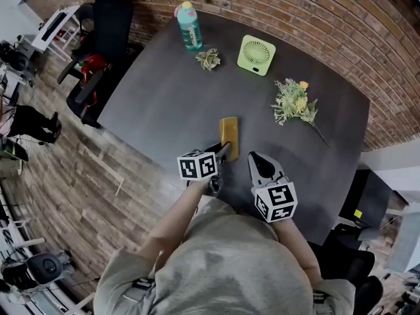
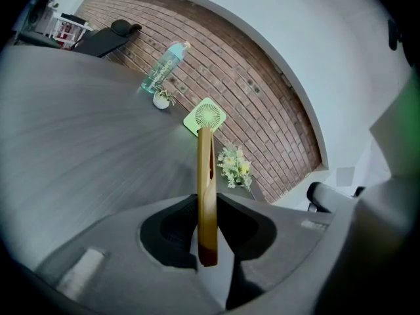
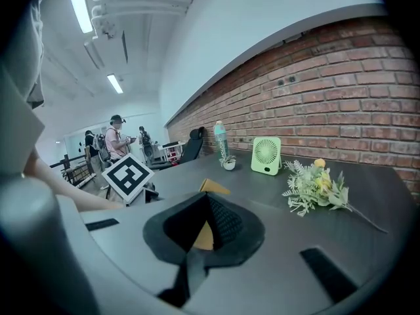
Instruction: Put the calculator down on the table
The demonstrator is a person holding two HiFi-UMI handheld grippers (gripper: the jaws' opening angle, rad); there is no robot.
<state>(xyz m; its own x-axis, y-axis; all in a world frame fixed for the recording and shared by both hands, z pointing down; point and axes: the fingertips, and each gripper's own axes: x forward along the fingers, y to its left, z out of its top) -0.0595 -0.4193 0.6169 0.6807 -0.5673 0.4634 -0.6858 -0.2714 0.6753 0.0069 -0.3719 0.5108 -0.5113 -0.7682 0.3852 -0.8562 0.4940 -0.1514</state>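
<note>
A flat gold calculator [image 1: 229, 135] juts out over the dark table [image 1: 157, 110], its near end between the jaws of my left gripper [image 1: 224, 151], which is shut on it. In the left gripper view the calculator [image 2: 205, 189] shows edge-on, clamped by the pads of the left gripper [image 2: 207, 245], and points toward the green fan. Whether it touches the tabletop I cannot tell. My right gripper [image 1: 257, 159] sits just to the right, shut and holding nothing. In the right gripper view the calculator [image 3: 213, 188] peeks out past the right gripper [image 3: 207, 205].
At the table's far side stand a teal bottle [image 1: 189, 26], a small potted plant [image 1: 209, 59] and a green fan [image 1: 256, 54]. A spray of flowers [image 1: 295, 102] lies at the right. Black chairs [image 1: 108, 18] stand beyond the left edge. People [image 3: 118, 140] stand far off.
</note>
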